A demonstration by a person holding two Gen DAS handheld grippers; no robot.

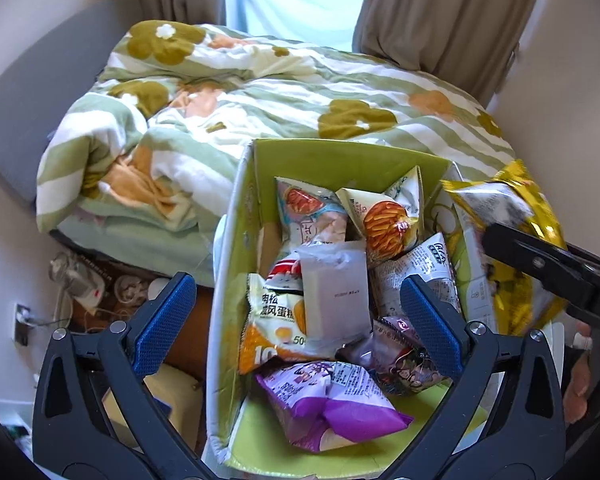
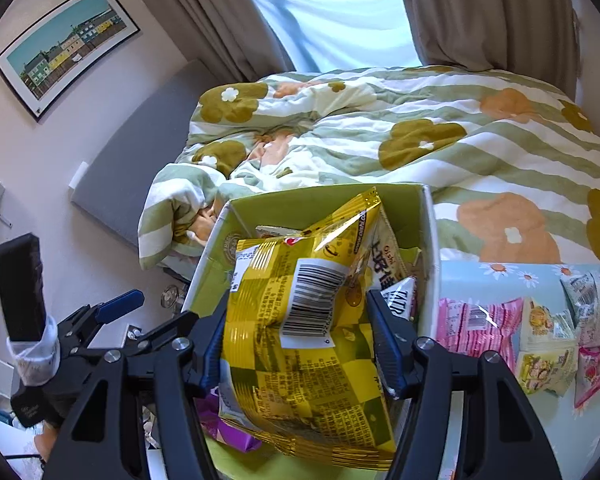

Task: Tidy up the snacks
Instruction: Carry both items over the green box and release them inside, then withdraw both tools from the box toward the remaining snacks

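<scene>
The left gripper hangs over the green box with its blue pads spread wide and nothing pinched between them; below lie packets, a white one in the middle and a purple one toward six o'clock. The right gripper is clenched on a yellow chip bag, holding it above the box's near end. In the left view that bag shows at three o'clock, at the box's right wall. Past the box, at twelve o'clock, lies a flowered quilt. More packets sit on the flowered cloth at three o'clock in the right view.
</scene>
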